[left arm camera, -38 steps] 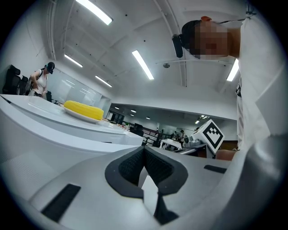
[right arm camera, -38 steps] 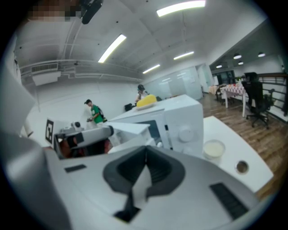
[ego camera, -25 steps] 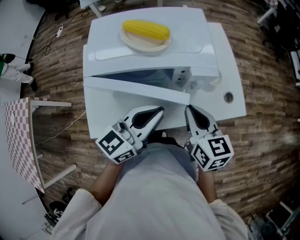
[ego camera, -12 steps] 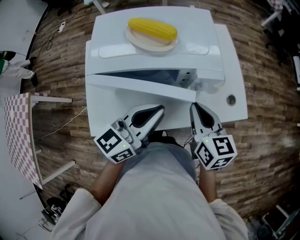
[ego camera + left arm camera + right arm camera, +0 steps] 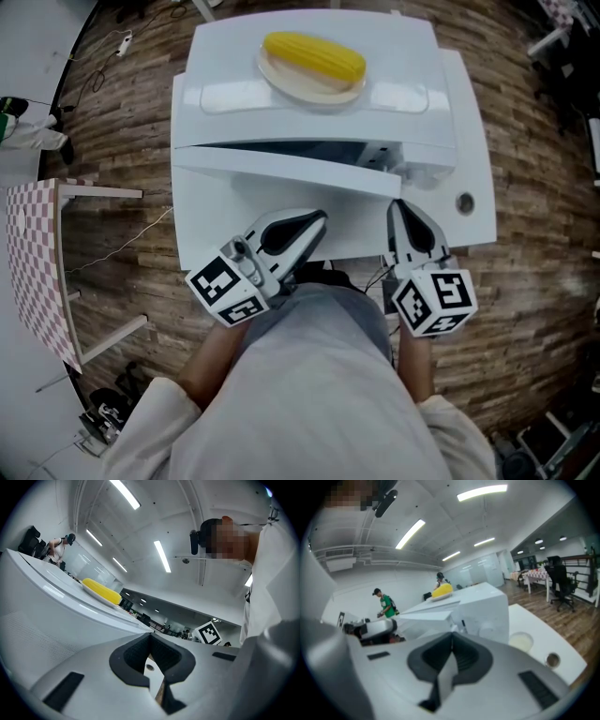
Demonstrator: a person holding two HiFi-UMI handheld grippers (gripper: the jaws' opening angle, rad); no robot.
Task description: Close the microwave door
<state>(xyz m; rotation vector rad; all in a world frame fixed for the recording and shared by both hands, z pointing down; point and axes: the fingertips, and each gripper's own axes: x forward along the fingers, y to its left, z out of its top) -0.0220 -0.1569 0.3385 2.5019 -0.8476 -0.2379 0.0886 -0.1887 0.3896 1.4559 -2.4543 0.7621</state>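
Observation:
The white microwave (image 5: 309,103) stands on a white table (image 5: 473,159). Its door (image 5: 272,173) is hinged at the left and hangs ajar, with a dark gap widening to the right. A yellow corn cob (image 5: 314,56) lies on a plate (image 5: 281,82) on top. My right gripper (image 5: 401,208) is shut, its tip just in front of the door's free edge. My left gripper (image 5: 314,223) is shut and empty, lower in front of the door's middle. The right gripper view shows the door (image 5: 426,613) ajar and the corn cob (image 5: 442,589).
A round cable hole (image 5: 463,202) is in the table right of the microwave. A checkered table (image 5: 33,253) stands at the left on the wooden floor. A person in green (image 5: 384,603) and an office chair (image 5: 560,588) are far off.
My right gripper has edged forward and to the right, staying close to the door's free edge. The door gap looks slightly narrower. The left gripper has barely moved.

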